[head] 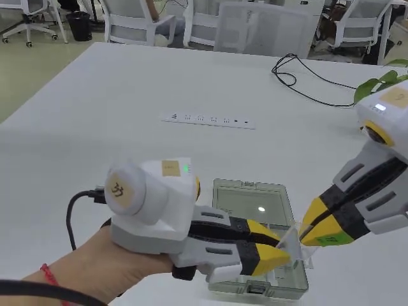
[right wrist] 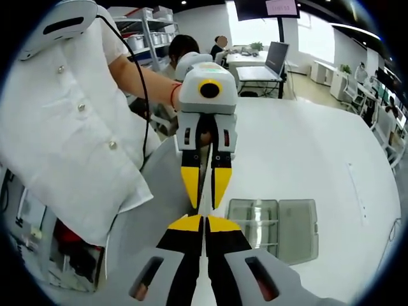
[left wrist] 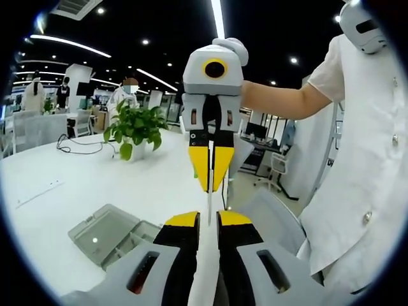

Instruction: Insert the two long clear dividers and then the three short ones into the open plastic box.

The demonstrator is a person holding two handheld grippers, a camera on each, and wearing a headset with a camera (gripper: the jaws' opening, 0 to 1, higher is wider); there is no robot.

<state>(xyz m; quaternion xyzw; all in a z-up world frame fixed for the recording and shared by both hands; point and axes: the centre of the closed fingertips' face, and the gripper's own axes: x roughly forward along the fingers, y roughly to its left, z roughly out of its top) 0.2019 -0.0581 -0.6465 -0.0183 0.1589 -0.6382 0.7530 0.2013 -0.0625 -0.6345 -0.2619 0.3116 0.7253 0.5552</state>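
left gripper (head: 282, 250): above box (head: 250, 203) near edge, jaws a slit apart
right gripper (head: 304, 236): above box right edge, jaws pinching clear divider (head: 293, 242), tip-to-tip with left gripper

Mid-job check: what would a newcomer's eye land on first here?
The left gripper and right gripper meet tip to tip at lower right of the head view, a clear divider between them. Just below them sits the open box on the white table.

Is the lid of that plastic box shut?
No, in the head view the lid lies folded back flat on the table behind the box.
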